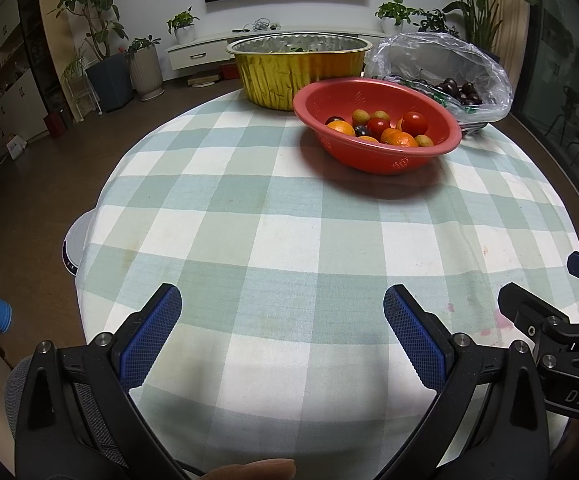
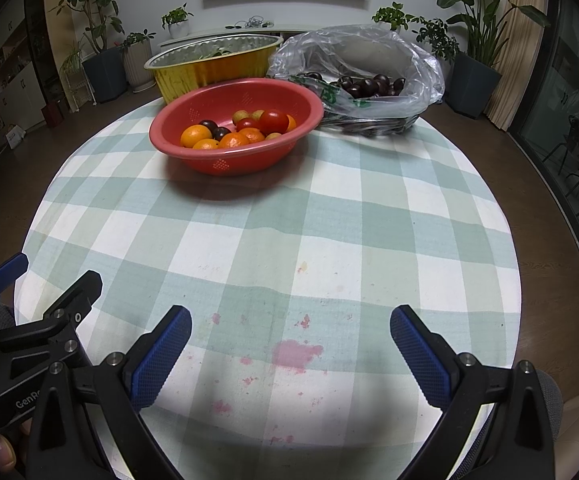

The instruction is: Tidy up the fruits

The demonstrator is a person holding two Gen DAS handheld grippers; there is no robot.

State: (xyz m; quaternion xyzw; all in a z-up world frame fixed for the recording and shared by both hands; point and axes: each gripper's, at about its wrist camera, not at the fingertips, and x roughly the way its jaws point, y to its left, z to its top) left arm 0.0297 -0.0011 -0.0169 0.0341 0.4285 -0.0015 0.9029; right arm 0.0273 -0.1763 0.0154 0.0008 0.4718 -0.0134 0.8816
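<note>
The left gripper (image 1: 282,300) and right gripper (image 2: 290,322) both gape, empty. One red colander (image 2: 225,160) (near the golden foil pan (image 2: 209,68)) holds four oranges (image 2: 196,136), two tomatoes (image 2: 273,121).

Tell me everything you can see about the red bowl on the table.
The red bowl is an oval colander that looks like plastic, with patches of small drain holes in its wall. It sits upright on the checked tablecloth, at the far side, just in front of the gold foil pan and left of the clear bag of dark fruit. It holds oranges, red tomatoes, dark round fruits and small yellowish ones. Neither gripper touches it.
</note>
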